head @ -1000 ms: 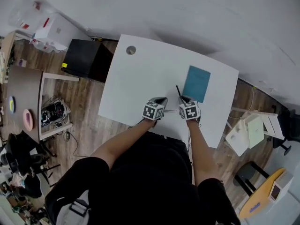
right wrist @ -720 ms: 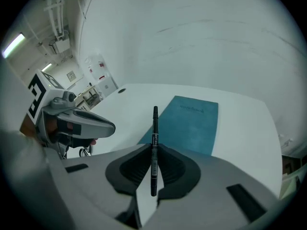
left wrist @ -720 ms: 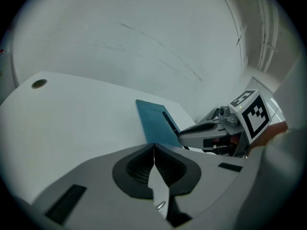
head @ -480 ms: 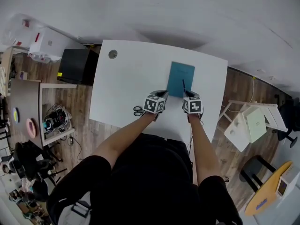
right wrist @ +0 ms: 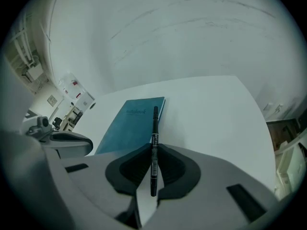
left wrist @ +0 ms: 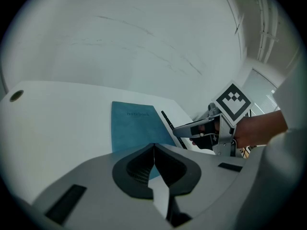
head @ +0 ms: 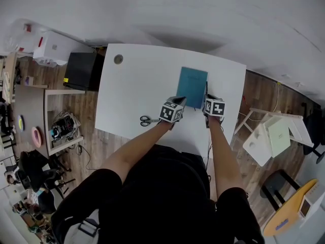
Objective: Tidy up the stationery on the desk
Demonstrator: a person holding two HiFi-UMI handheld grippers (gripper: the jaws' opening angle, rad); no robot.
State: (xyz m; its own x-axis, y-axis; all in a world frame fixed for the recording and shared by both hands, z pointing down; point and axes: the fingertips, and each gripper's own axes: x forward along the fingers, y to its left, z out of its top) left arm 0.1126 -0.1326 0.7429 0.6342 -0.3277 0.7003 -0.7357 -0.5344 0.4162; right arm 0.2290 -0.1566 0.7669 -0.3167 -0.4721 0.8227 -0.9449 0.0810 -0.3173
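Black pen (right wrist: 155,121) is pinched in your right gripper (right wrist: 153,150), just by the right edge of the teal notebook (right wrist: 132,126) on the white desk (head: 142,85). Left gripper (left wrist: 154,150) is pressed together, empty. Placing step, I'd say: lay the pen parallel beside the notebook, then fetch the scissors (head: 148,120).

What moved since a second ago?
Both hand-held grippers slid right. The right hand-held gripper carried the pen from left of the notebook to its right edge. The left hand-held gripper, shut and empty, left the scissors behind on the desk. Notebook stayed put; pen still gripped.
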